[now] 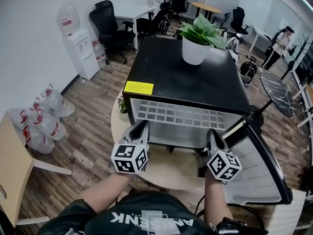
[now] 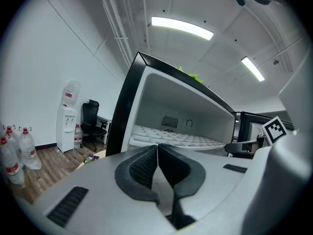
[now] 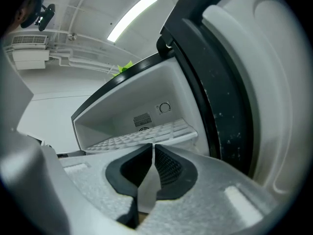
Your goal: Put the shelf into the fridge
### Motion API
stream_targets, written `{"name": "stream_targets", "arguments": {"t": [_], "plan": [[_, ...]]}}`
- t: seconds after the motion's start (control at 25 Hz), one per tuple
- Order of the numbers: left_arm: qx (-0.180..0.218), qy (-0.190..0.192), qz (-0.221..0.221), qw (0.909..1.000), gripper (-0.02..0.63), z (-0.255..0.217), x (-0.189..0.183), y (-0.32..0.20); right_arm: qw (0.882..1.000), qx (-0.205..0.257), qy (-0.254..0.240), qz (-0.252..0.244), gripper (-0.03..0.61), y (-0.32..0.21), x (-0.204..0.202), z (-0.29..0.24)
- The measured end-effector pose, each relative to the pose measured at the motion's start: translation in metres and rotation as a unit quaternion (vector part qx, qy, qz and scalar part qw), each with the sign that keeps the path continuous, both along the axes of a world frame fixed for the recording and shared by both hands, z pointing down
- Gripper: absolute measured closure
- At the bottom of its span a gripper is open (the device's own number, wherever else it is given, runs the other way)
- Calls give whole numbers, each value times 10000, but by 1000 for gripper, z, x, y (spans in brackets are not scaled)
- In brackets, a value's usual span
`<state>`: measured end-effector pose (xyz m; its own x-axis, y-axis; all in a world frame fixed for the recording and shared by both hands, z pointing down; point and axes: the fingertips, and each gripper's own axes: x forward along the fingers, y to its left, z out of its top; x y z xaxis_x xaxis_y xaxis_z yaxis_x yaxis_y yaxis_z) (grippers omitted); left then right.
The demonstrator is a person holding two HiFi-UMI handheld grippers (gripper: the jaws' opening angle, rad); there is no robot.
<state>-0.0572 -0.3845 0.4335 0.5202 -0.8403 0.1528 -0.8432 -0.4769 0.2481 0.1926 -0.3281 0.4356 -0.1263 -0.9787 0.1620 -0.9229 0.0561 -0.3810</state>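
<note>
The white grid shelf [image 1: 181, 115] lies flat inside the black mini fridge [image 1: 186, 77], whose door [image 1: 259, 165] hangs open to the right. Both grippers hover just in front of the opening, apart from the shelf. My left gripper [image 1: 141, 127] is at the opening's left side and shut, with nothing between its pads. My right gripper [image 1: 214, 133] is at the right side by the door hinge, jaws together and empty. In the left gripper view the shelf [image 2: 171, 137] shows beyond the closed gripper [image 2: 157, 148]. In the right gripper view the shelf [image 3: 142, 136] lies past the gripper [image 3: 152, 148], beside the door [image 3: 220, 82].
The fridge stands on a round wooden table [image 1: 166, 168] and carries a potted plant [image 1: 198, 38] on top. A water dispenser [image 1: 80, 48] and several water bottles [image 1: 41, 119] stand at the left wall. Office chairs and desks fill the back; a person [image 1: 281, 40] stands far right.
</note>
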Motion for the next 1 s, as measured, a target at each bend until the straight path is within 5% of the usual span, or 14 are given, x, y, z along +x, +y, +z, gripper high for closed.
{"name": "stream_targets", "arguments": {"t": [1.0], "plan": [[90,-395,-200,9990,604,-4,20,-26,9998,5,-205,-87,555,-34,7,-2]]}}
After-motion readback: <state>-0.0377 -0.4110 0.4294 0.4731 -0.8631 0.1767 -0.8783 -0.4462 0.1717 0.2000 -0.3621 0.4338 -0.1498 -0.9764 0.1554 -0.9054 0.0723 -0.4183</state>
